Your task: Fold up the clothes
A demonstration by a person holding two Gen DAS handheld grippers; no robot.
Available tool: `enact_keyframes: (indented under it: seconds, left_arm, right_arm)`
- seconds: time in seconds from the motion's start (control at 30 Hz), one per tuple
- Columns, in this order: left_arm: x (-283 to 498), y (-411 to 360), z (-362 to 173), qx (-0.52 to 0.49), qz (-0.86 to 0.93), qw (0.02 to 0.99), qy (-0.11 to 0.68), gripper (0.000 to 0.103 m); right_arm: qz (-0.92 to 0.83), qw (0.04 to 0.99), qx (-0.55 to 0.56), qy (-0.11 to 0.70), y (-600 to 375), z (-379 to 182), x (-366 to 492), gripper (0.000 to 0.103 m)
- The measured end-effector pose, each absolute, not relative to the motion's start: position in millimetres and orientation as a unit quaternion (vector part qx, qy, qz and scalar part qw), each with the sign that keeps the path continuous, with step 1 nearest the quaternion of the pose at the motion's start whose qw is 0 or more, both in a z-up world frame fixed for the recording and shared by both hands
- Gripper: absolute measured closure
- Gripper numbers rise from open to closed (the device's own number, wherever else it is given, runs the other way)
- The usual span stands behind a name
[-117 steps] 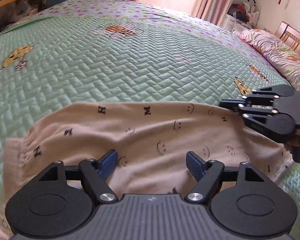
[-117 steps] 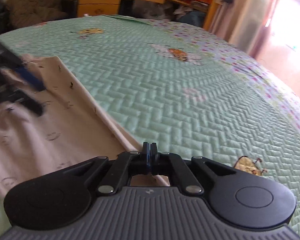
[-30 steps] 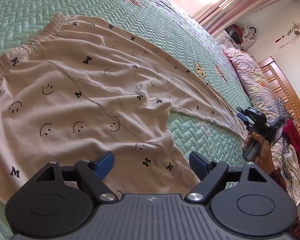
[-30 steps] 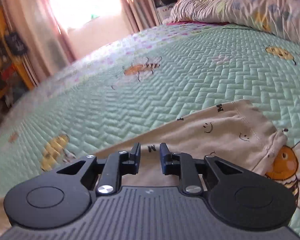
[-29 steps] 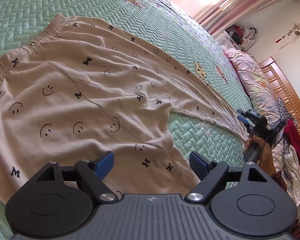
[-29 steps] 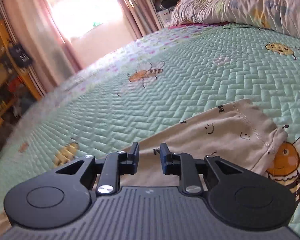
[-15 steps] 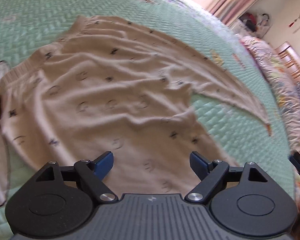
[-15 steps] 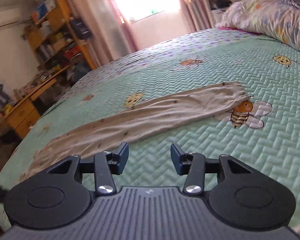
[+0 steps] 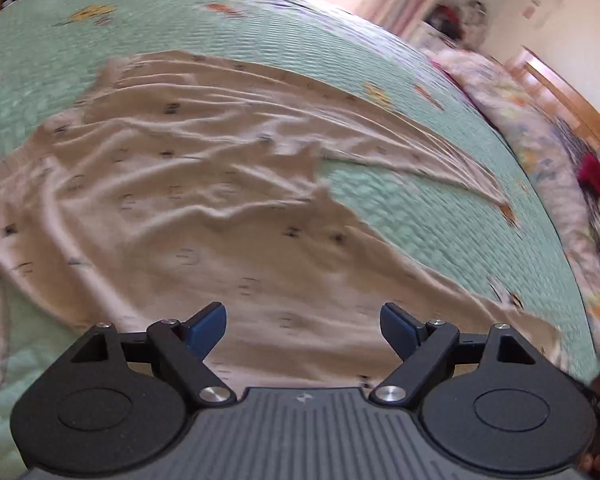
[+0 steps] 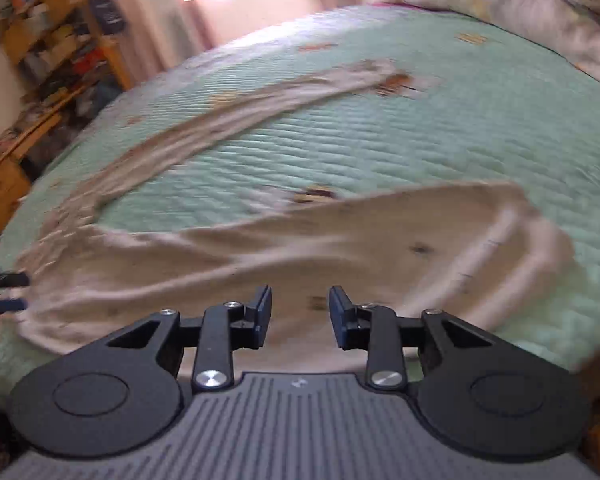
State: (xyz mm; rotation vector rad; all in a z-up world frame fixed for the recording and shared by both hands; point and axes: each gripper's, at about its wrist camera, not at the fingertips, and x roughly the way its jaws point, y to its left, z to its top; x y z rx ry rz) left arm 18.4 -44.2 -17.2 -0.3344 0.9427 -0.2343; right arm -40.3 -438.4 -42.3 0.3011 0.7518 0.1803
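Observation:
Beige trousers (image 9: 188, 208) printed with small smileys and letters lie spread on the green quilted bedspread (image 9: 228, 28), legs splayed apart. In the left wrist view the waist is at the left and both legs run right. My left gripper (image 9: 303, 322) is open and empty above the near leg. In the right wrist view the near leg (image 10: 340, 248) lies just ahead and the far leg (image 10: 260, 100) stretches across the bed. My right gripper (image 10: 300, 308) is open and empty above the near leg's cuff end. Both views are motion-blurred.
Pillows and bedding (image 9: 540, 132) lie along the wooden headboard (image 9: 572, 88). Wooden shelves and a desk (image 10: 40, 60) stand by pink curtains (image 10: 160, 20) beyond the bed. The left gripper's fingertips (image 10: 4, 292) show at the left edge of the right wrist view.
Both grippers have pulled back toward the near bed edge. The right gripper let go of the far leg's cuff, opened, and now hovers over the near leg. The left stayed open.

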Motion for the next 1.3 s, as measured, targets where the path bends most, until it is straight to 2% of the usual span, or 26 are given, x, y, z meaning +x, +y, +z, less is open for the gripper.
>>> enact_keyframes:
  seconds: [0.2,0.27,0.43,0.5,0.53,0.57,0.63,0.7,0.8,1.03,1.23,1.3]
  left_arm:
    - [11.3,-101.1,-46.8,-0.111,-0.139,0.854,0.489,0.023]
    - [2.0,-104.2,-47.7,-0.087,-0.144,0.856,0.488,0.023]
    - [8.1,-87.0,-36.8,-0.161,-0.155,0.836,0.501,0.022]
    - [8.1,-89.9,-28.7,-0.171,-0.175,0.836,0.491,0.02]
    - [7.8,-94.7,-28.6,-0.161,-0.179,0.838,0.49,0.016]
    - [9.9,-96.6,-37.1,-0.161,-0.179,0.831,0.501,0.012]
    - [13.5,-99.7,-53.0,-0.162,-0.179,0.819,0.52,0.013]
    - [10.6,-94.5,-56.3,-0.172,-0.19,0.822,0.508,0.011]
    - [9.8,-89.3,-51.5,-0.175,-0.183,0.822,0.51,0.02]
    - [-19.6,-45.2,-23.9,-0.218,-0.123,0.852,0.46,0.02]
    - [-38.4,-0.6,-7.6,-0.228,-0.044,0.87,0.436,0.019]
    - [-38.1,14.3,-6.2,-0.246,-0.028,0.866,0.434,0.019]
  right_arm:
    - [0.136,0.89,0.113,0.419,-375.1,-70.2,-22.5,0.071]
    - [0.142,0.898,0.104,0.405,-377.3,-74.0,-43.2,0.071]
    - [0.129,0.888,0.131,0.422,-396.8,-58.3,-54.7,0.072]
    - [0.128,0.899,0.145,0.393,-401.5,-51.0,-53.2,0.071]
    - [0.122,0.904,0.149,0.383,-403.6,-50.3,-50.6,0.07]
    - [0.108,0.904,0.15,0.385,-407.0,-53.6,-48.0,0.069]
    - [0.076,0.889,0.158,0.424,-415.9,-71.0,-43.1,0.071]
    - [0.081,0.885,0.191,0.417,-431.4,-76.1,-52.2,0.074]
    - [0.066,0.88,0.219,0.416,-452.0,-69.2,-66.5,0.073]
    - [0.003,0.882,0.31,0.355,-516.2,-56.3,-93.0,0.07]
    - [0.011,0.899,0.29,0.327,-508.9,-50.4,-93.4,0.067]
    - [0.024,0.899,0.285,0.332,-498.2,-52.0,-87.8,0.062]
